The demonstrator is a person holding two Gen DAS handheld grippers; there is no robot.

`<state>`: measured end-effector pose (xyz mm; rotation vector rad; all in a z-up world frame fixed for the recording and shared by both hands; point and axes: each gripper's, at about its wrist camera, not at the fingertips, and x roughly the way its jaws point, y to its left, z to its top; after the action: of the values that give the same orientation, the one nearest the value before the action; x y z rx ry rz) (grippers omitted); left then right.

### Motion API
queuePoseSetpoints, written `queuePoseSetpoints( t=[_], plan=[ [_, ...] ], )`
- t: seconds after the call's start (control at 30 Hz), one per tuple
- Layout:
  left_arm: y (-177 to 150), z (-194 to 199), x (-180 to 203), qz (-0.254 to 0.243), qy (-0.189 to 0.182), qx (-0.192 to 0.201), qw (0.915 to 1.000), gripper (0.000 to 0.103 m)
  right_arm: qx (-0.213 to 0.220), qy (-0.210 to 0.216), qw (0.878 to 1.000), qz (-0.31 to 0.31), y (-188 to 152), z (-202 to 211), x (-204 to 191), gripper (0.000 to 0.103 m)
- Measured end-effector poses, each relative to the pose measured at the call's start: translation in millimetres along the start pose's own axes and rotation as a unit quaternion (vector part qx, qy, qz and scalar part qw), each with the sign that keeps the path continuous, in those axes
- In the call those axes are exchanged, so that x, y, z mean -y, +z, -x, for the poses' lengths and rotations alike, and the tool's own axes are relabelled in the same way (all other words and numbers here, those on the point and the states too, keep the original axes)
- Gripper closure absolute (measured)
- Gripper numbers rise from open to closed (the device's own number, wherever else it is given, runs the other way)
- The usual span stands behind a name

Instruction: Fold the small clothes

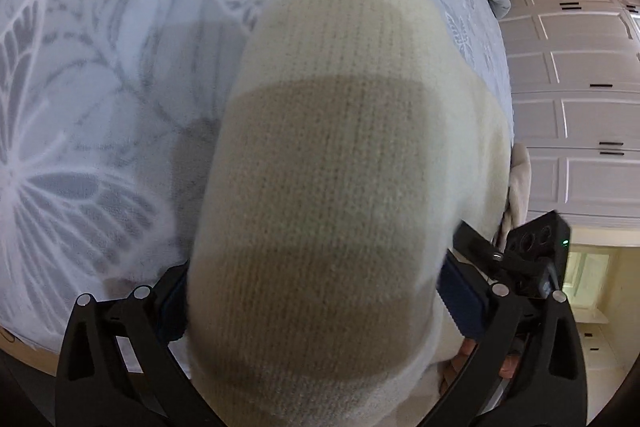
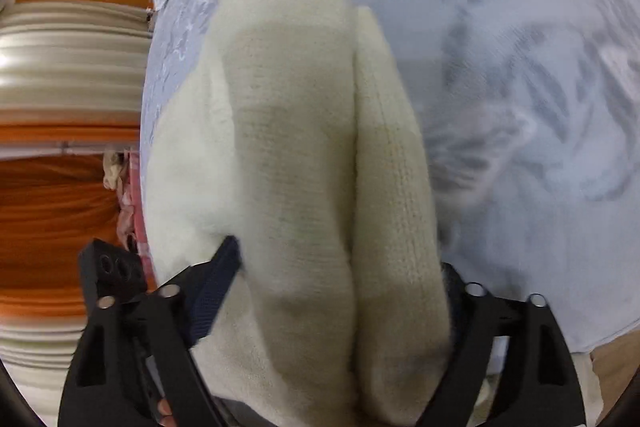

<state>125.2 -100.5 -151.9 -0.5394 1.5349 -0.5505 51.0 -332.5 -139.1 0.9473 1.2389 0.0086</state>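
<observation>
Over the pale butterfly-print bedspread (image 1: 100,99), our left gripper (image 1: 316,307) and right gripper (image 2: 332,291) gape wide around a cream knitted garment (image 1: 340,147); we cannot tell whether either grips.

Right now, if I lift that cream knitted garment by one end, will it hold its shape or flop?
Probably flop: the cream knitted garment drapes in soft folds between the left gripper fingers. Likely light, being loose fuzzy knit. Unlikely to slip, given its nubby texture.

No readable writing in either view.
The cream knitted garment (image 1: 332,163), the bedspread (image 1: 100,87) with its printed butterflies, and the white cupboard doors (image 1: 580,107) bear no letters, numbers, brand marks or labels that can be made out.
</observation>
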Motion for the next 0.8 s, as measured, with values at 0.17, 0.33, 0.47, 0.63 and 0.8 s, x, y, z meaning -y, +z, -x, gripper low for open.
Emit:
queuePoseSetpoints(
  t=[0.17,0.33,0.47,0.63,0.8],
  plan=[
    [-3.2,21.4,14.6,-0.017,0.005,0.014,0.9998,0.029,0.062,0.003,0.998,0.030,-19.3,23.3,-28.8,0.058],
    [-19.0,67.2,39.8,-0.068,0.014,0.023,0.9973,0.031,0.109,0.027,0.993,0.035,-67.4,57.9,-57.8,0.059],
    [-45.9,118.6,58.9,-0.119,-0.008,0.053,0.9915,0.031,0.163,0.044,0.984,0.065,-108.3,109.2,-89.8,0.059],
    [-72.6,203.6,97.5,-0.191,-0.056,0.125,0.9719,0.031,0.249,0.050,0.956,0.144,-142.6,177.6,-160.6,0.059],
    [-92.5,300.0,131.2,-0.260,-0.111,0.218,0.9342,0.030,0.330,0.084,0.910,0.235,-166.1,248.3,-236.0,0.059]
  ],
)
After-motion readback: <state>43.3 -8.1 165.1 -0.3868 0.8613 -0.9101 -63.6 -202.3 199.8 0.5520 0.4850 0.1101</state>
